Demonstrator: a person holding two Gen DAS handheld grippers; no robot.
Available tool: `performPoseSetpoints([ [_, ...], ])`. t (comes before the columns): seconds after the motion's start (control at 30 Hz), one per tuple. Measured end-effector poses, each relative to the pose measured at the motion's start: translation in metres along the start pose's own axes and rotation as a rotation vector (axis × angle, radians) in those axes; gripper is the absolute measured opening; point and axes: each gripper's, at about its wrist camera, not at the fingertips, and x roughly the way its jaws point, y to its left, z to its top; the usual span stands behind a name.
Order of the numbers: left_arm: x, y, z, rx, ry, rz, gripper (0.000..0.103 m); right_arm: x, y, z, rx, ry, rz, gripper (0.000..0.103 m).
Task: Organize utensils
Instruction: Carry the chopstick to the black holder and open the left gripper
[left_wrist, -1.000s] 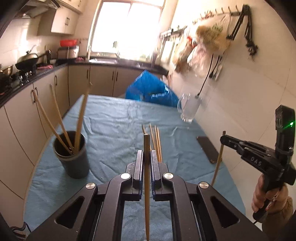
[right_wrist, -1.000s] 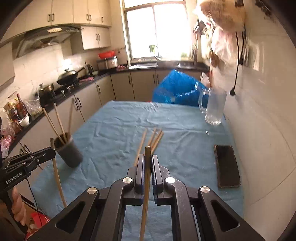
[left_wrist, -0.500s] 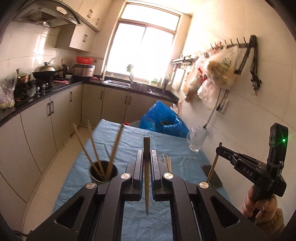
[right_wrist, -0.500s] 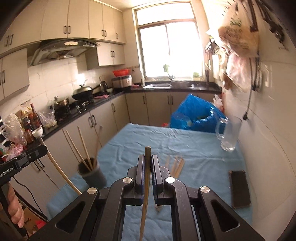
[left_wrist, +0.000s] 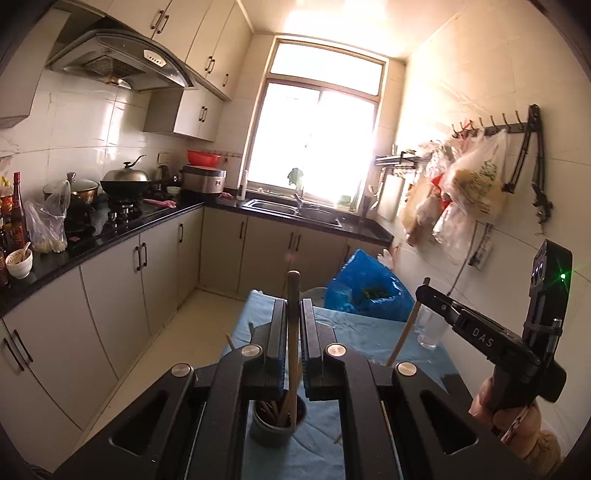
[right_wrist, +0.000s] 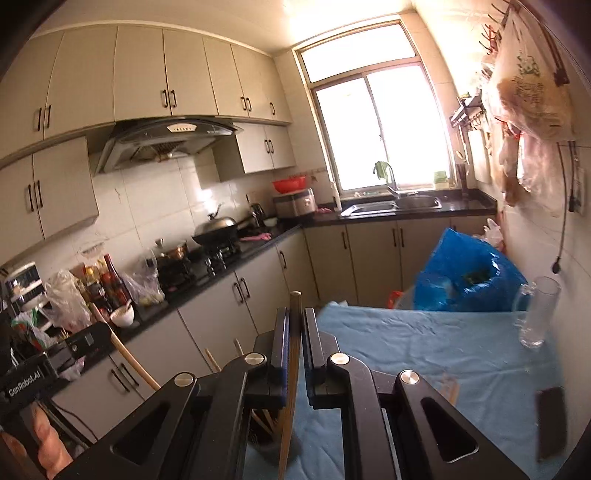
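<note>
Left hand-held gripper (left_wrist: 293, 354): clamped on 1 chopstick (left_wrist: 293, 332), tip inside the dark cup (left_wrist: 277, 424) on the worktop (left_wrist: 351, 332); we judge release is next. Right hand-held gripper (right_wrist: 294, 354): clamped on a second chopstick (right_wrist: 291, 387), which we must align over the cup.

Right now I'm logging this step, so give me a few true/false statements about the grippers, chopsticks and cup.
1. The left gripper holds a chopstick. True.
2. The cup is empty. False: it already holds chopsticks.
3. The right gripper is open. False: it is shut on a chopstick.
4. A glass mug stands on the blue cloth. True.
</note>
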Motion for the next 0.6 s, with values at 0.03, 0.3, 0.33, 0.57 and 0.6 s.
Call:
performPoseSetpoints([
  [0.03, 0.005, 0.003, 0.002, -0.005, 0.004, 0.004, 0.006, 0.007, 0.003, 0.001, 0.003, -0.004, 0.003, 0.007],
  [0.3, 0.066, 0.018, -0.008, -0.036, 0.098, 0.032, 0.006, 0.070, 0.005, -0.002, 0.057, 0.024, -0.007, 0.007],
  [0.33, 0.076, 0.019, -0.013, -0.040, 0.118, 0.035, 0.006, 0.077, 0.003, -0.006, 0.060, 0.038, -0.010, 0.007],
  [0.57, 0.129, 0.029, -0.045, -0.068, 0.243, 0.041, 0.006, 0.119, -0.013, -0.038, 0.076, 0.159, -0.027, 0.007],
  [0.6, 0.135, 0.030, -0.049, -0.073, 0.256, 0.045, 0.006, 0.122, -0.016, -0.042, 0.081, 0.172, -0.027, 0.007],
])
